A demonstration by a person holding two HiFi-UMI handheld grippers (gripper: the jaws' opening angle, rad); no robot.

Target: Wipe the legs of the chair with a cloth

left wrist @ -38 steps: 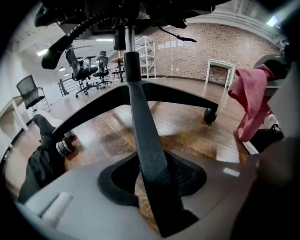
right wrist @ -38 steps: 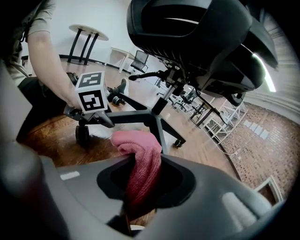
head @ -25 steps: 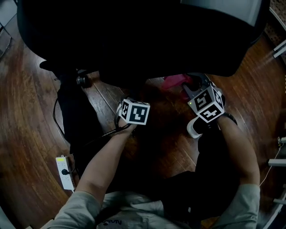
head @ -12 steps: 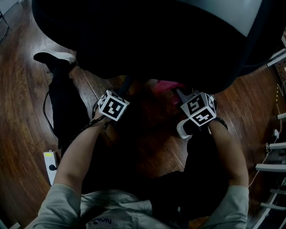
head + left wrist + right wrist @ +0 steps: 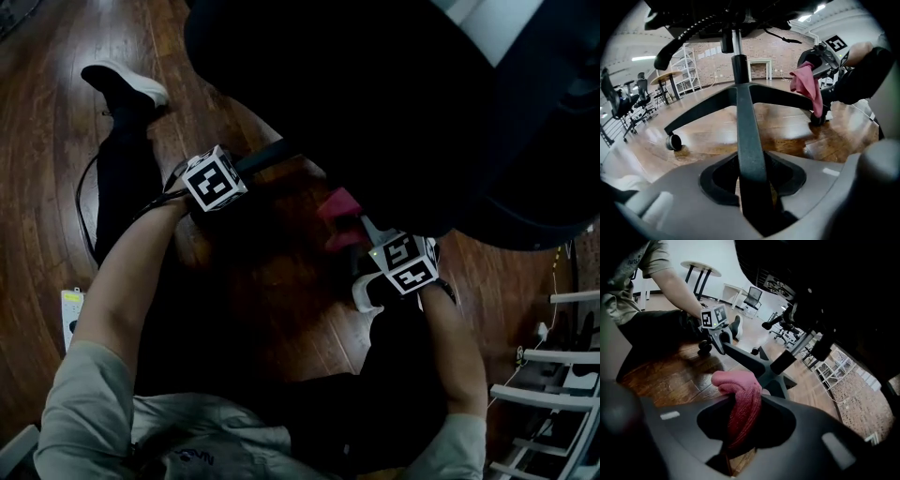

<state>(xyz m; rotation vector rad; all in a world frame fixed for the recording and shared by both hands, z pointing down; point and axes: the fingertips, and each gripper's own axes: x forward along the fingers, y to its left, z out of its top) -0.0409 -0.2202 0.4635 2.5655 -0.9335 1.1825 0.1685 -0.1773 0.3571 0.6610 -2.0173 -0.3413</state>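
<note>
Now left hand-held gripper (image 5: 751, 186) clamps a chair leg (image 5: 742, 123); right hand-held gripper (image 5: 739, 433) pinches pink cloth (image 5: 738, 383); shirt print (image 5: 193, 457) unreadable.

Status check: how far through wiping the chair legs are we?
Done: both grips are set. The left gripper is clamped on one chair leg, and the right gripper holds the pink cloth. In hand: the cloth hangs beside another leg; whether it touches is unclear. Left: no leg shows as wiped, so probably all of them remain.
</note>
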